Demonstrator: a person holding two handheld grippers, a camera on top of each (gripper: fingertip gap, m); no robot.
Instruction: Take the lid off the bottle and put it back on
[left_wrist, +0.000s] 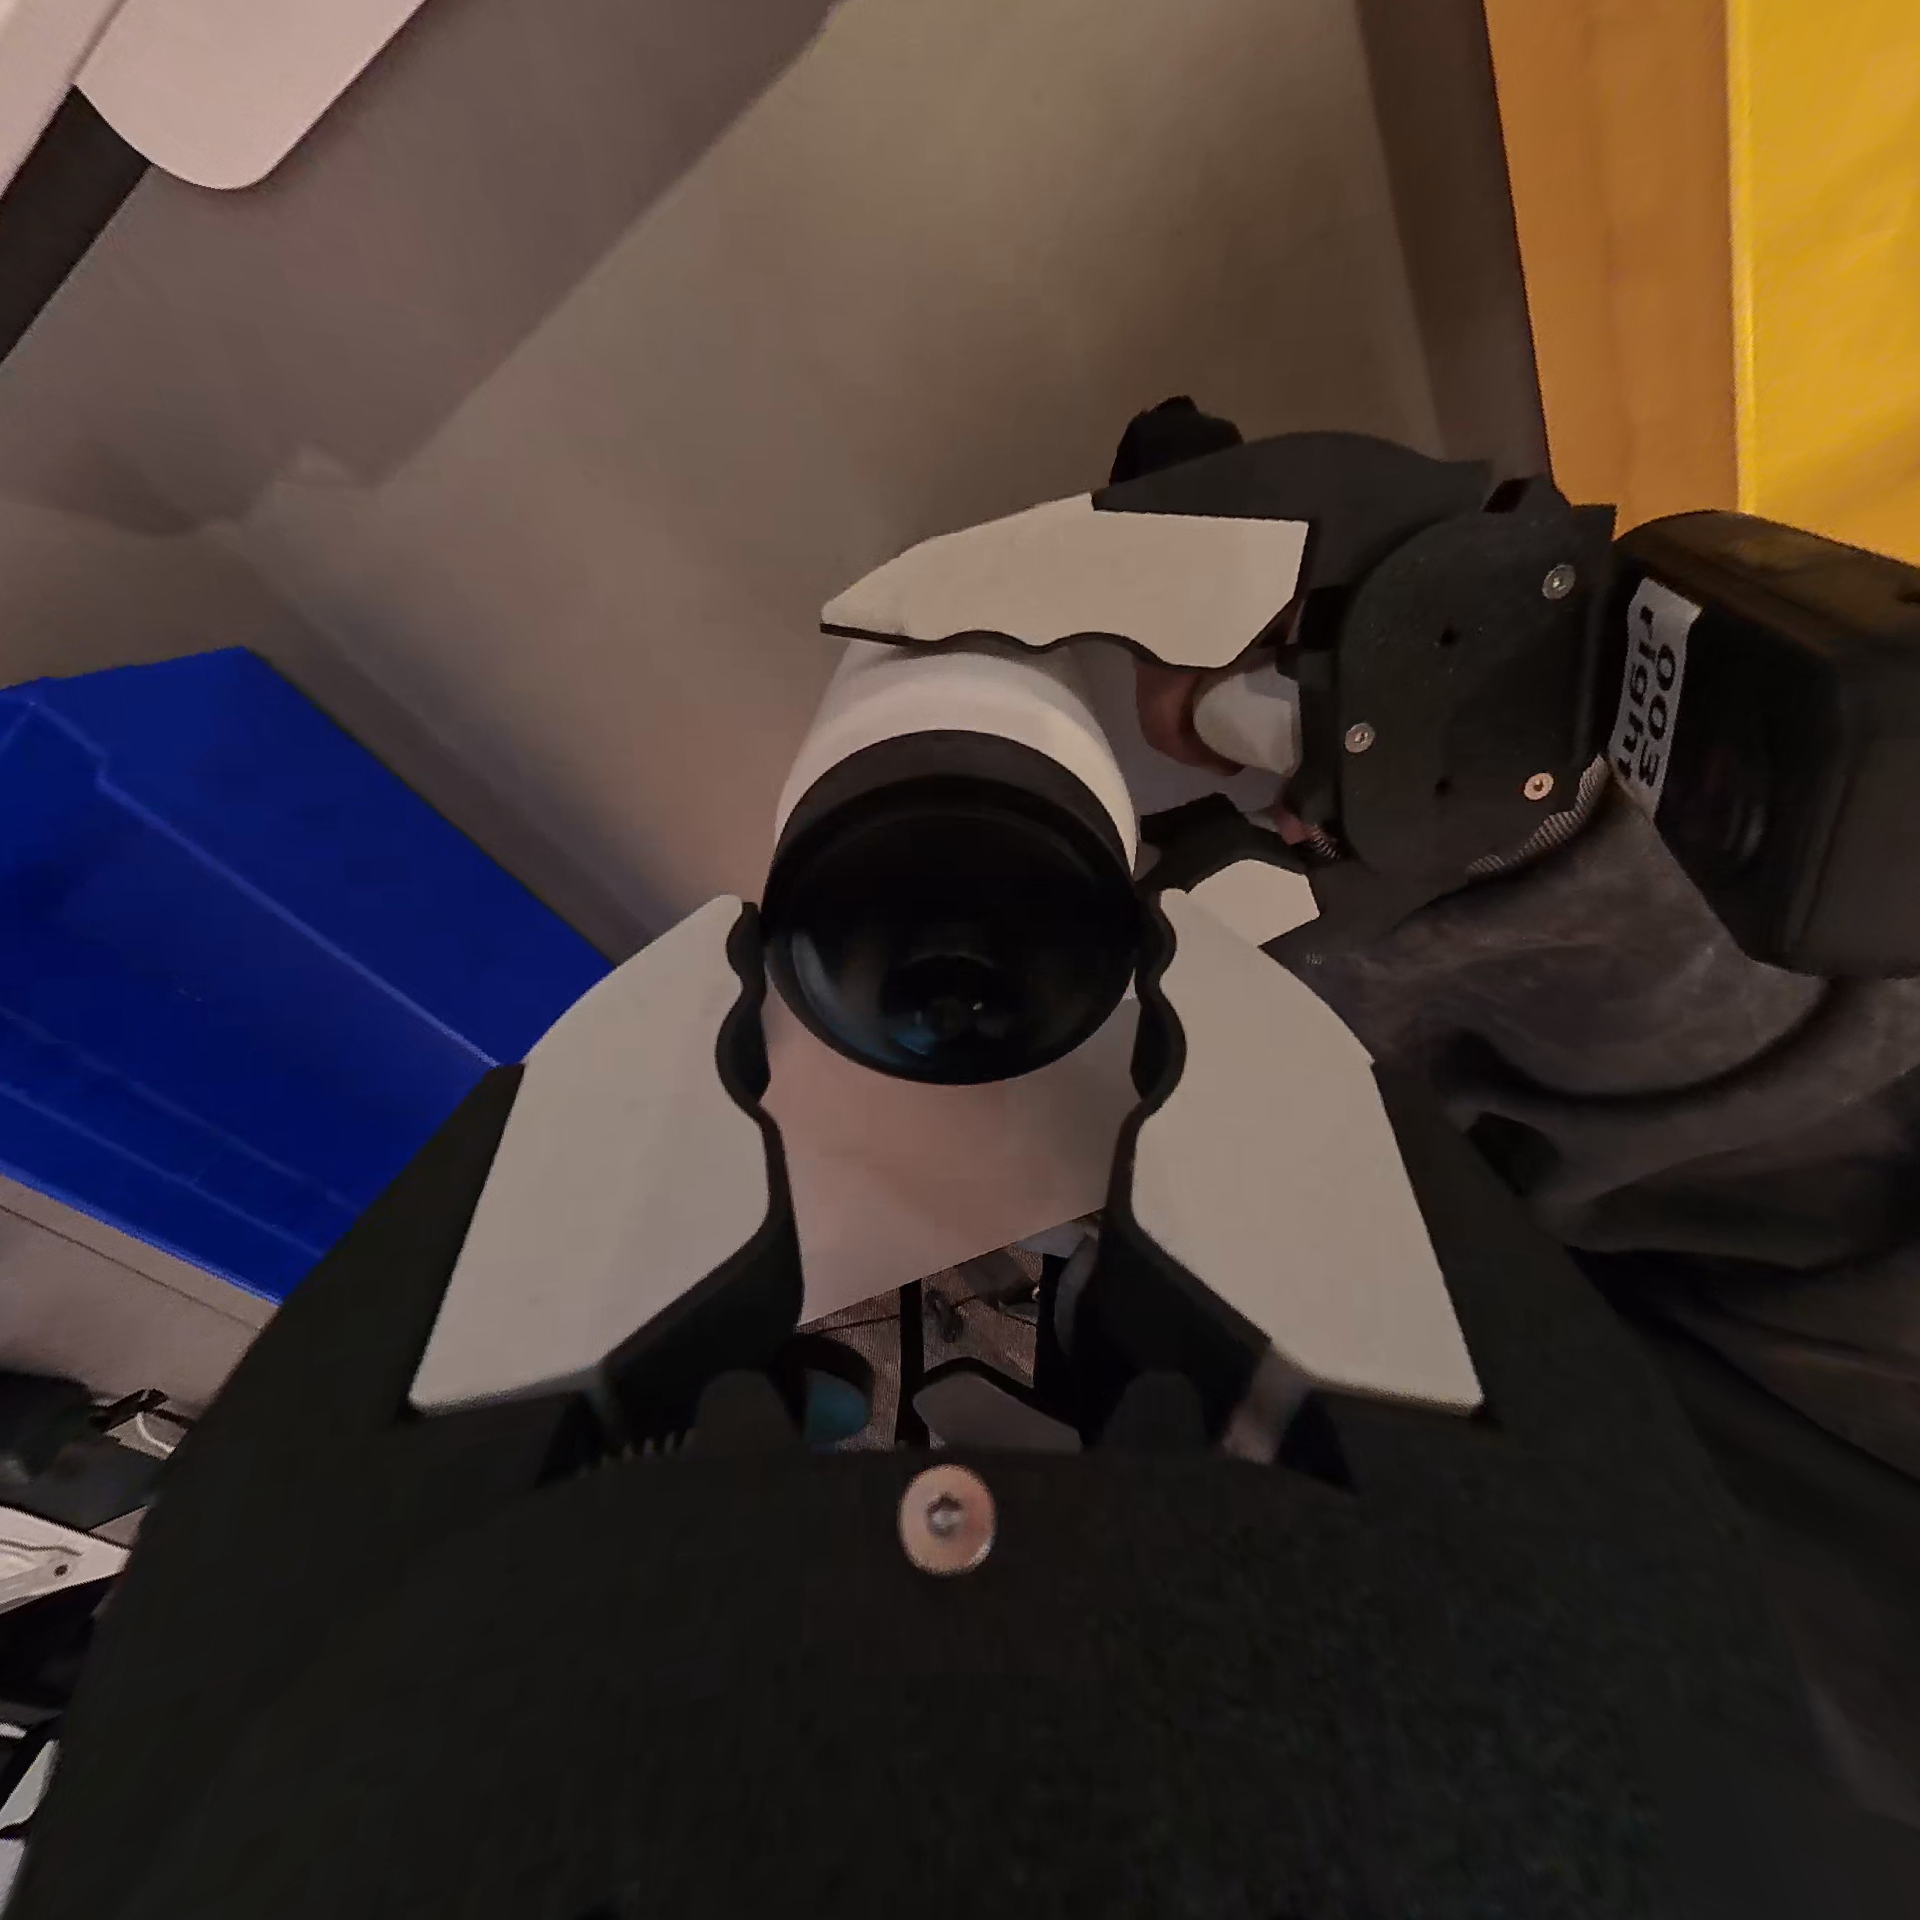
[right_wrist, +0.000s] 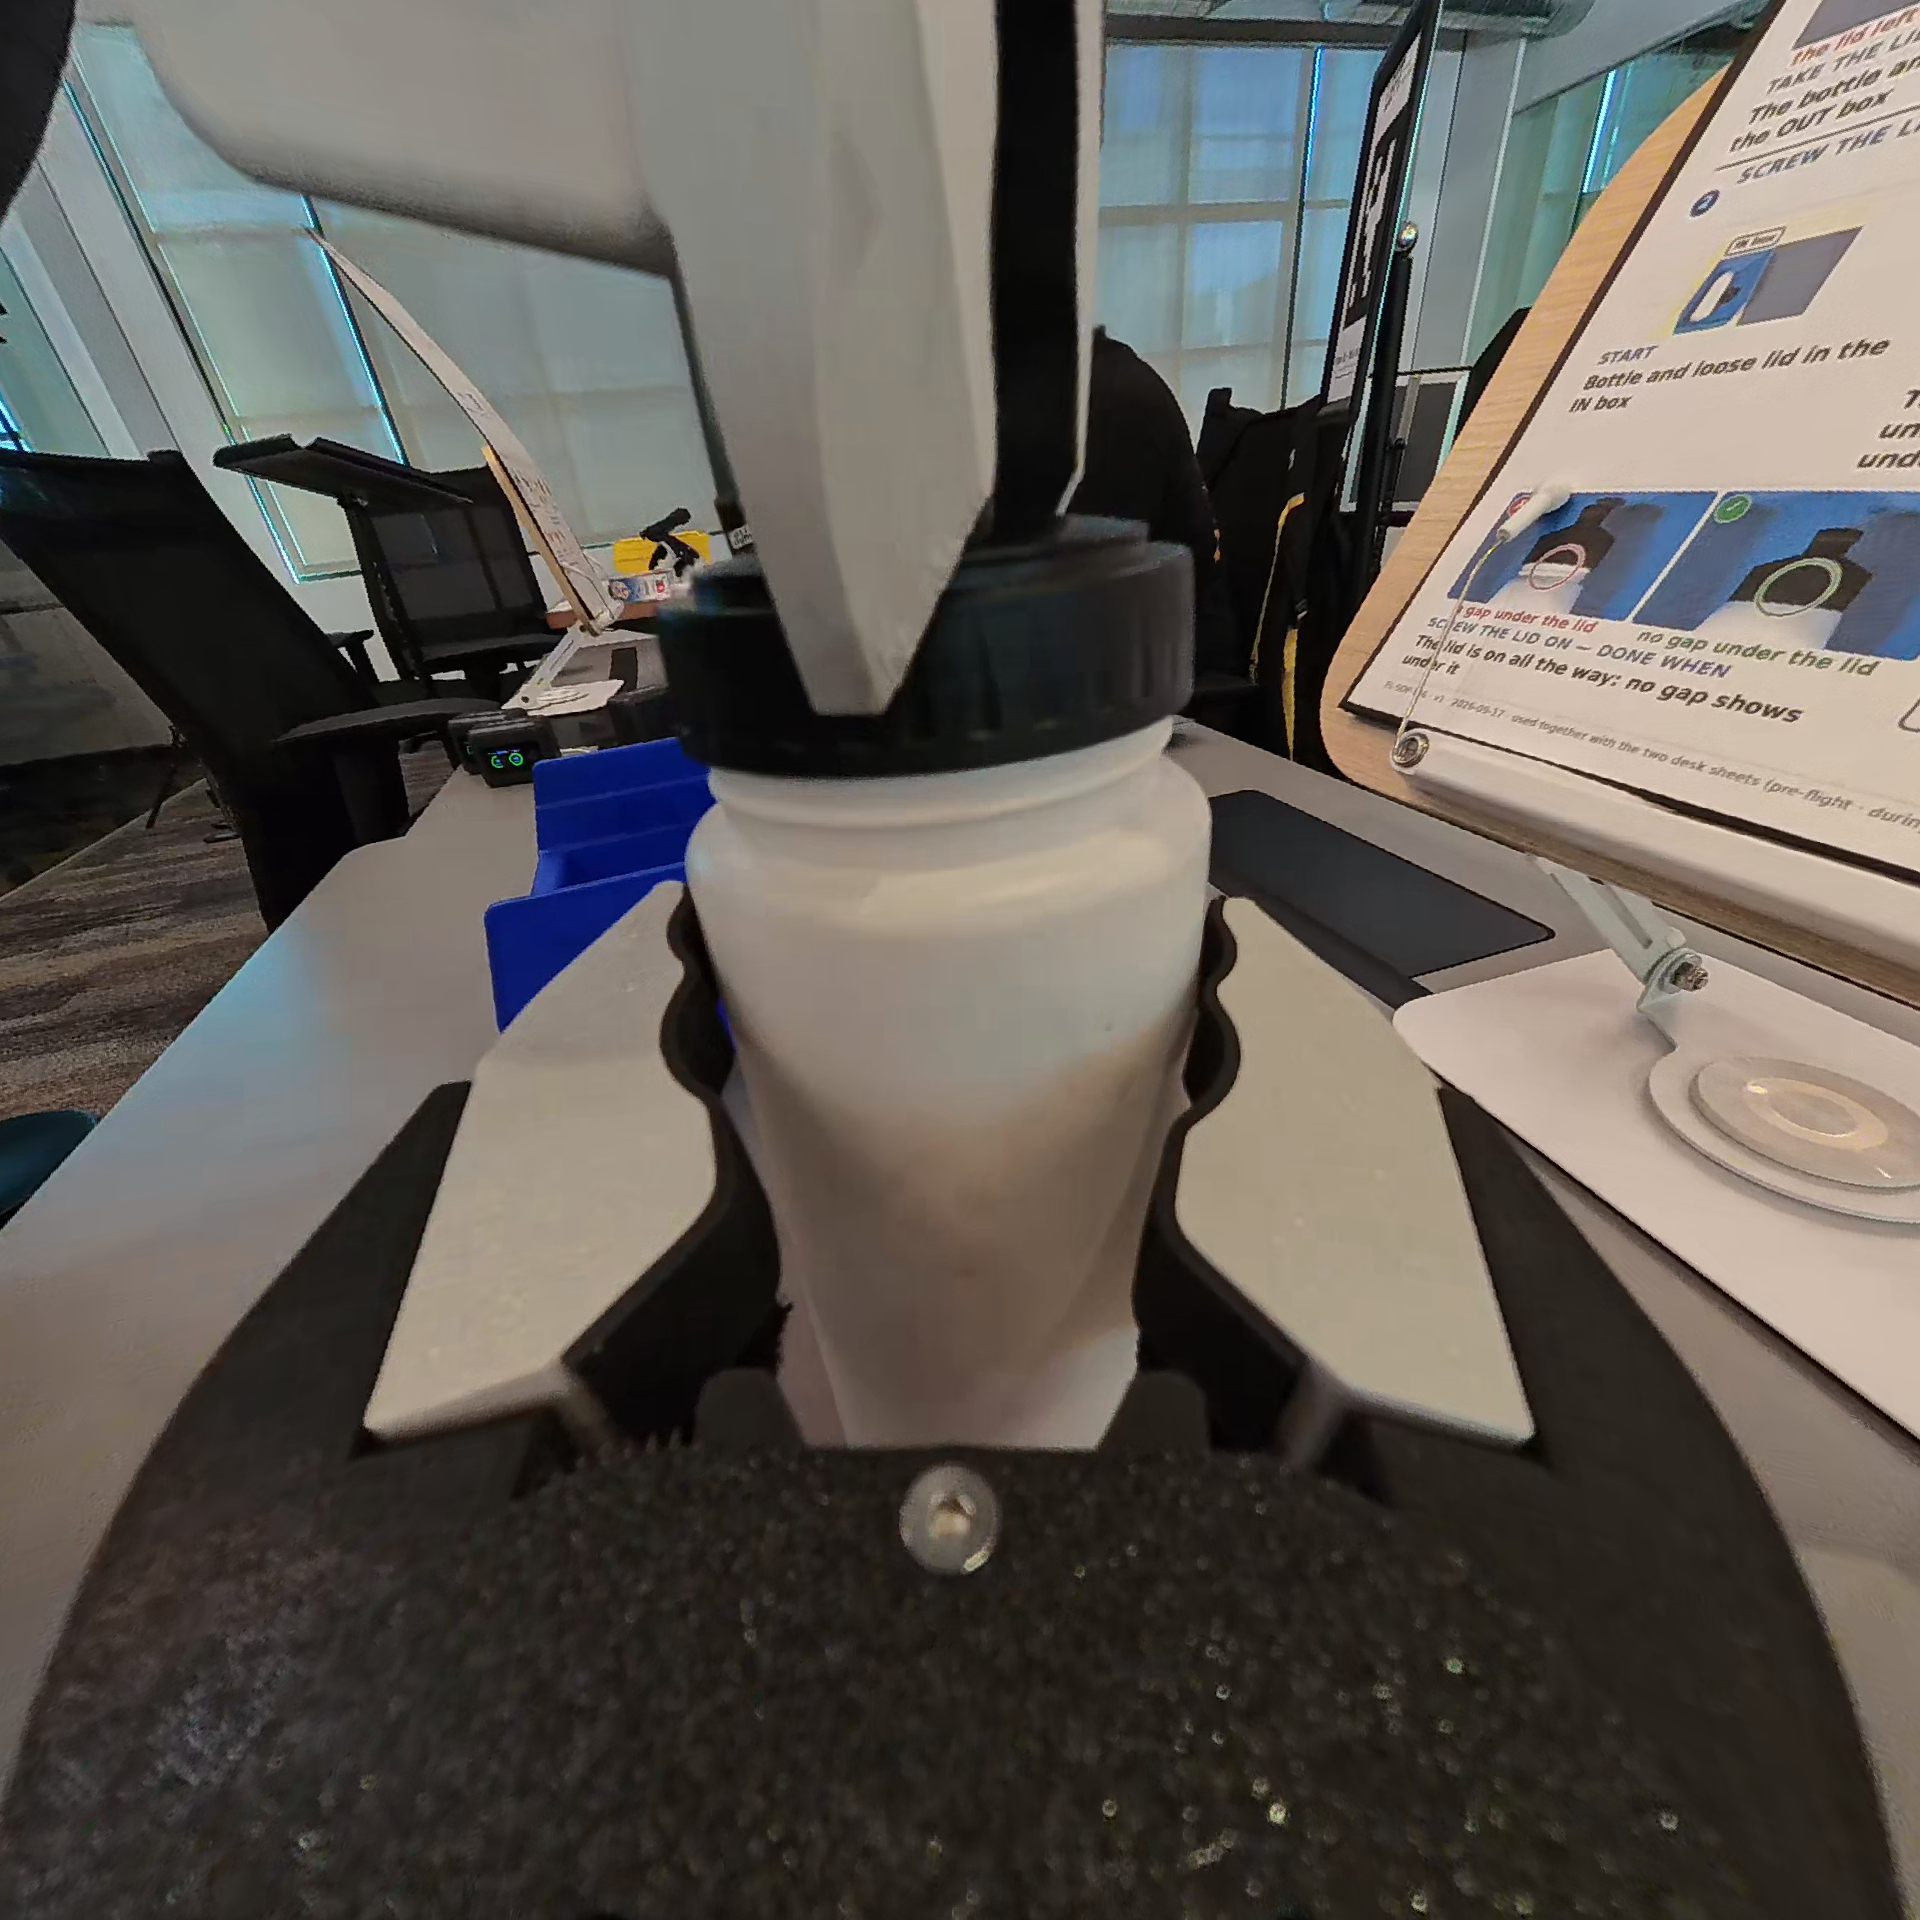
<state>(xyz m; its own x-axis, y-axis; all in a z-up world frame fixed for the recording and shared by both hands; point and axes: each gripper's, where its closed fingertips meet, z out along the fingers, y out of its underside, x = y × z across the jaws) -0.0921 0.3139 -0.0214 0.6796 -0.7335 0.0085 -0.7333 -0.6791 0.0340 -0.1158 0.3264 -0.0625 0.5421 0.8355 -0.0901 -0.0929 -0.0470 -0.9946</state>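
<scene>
- The white plastic bottle (right_wrist: 951, 1039) is likely light and a little springy in the wall; its smooth side looks slippery, so a hold on the mid-body, where it narrows, seems safest.
- The right claw (right_wrist: 951, 1049) is clamped on exactly that part, its notched black pads pressing the body at 9 and 3 o'clock, and holds the bottle upright above the grey counter (right_wrist: 260, 1039).
- The black lid (right_wrist: 1039, 665) is stiff and ribbed round its rim, which gives good purchase for twisting; it sits on the neck, though I cannot tell how tightly.
- The left claw (left_wrist: 951, 966) comes from above and is closed on the lid, pads at 9 and 3 o'clock on the rim.
- In look: a milky, opaque cylinder with a rounded shoulder and a wide, dark, domed cap.
- A blue bin (right_wrist: 603, 831) stands behind the bottle at 10 o'clock.
</scene>
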